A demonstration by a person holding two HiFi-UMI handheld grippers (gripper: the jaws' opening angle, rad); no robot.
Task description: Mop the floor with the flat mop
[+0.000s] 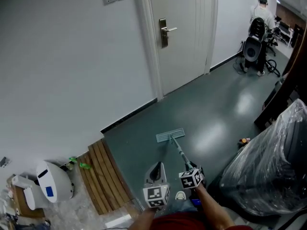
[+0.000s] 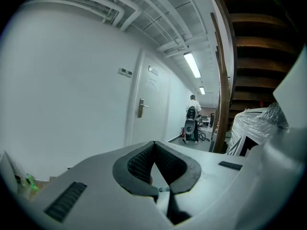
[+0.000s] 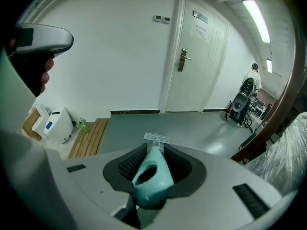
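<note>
1. Now, the flat mop (image 1: 170,136) sits with its head flat on the grey floor (image 1: 216,114), just ahead of you and near the wooden slats (image 1: 103,176).
2. Your right gripper (image 3: 154,151) is clamped on the teal end of its handle.
3. Your left gripper (image 2: 154,144) hangs beside it, jaws pressed together on nothing.
4. You look to be mid-mopping. The next push likely calls for a flat head, steered toward the door (image 1: 177,32).

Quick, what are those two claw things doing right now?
Left gripper: closed, empty.
Right gripper: closed on the flat mop's teal plastic handle.
</note>
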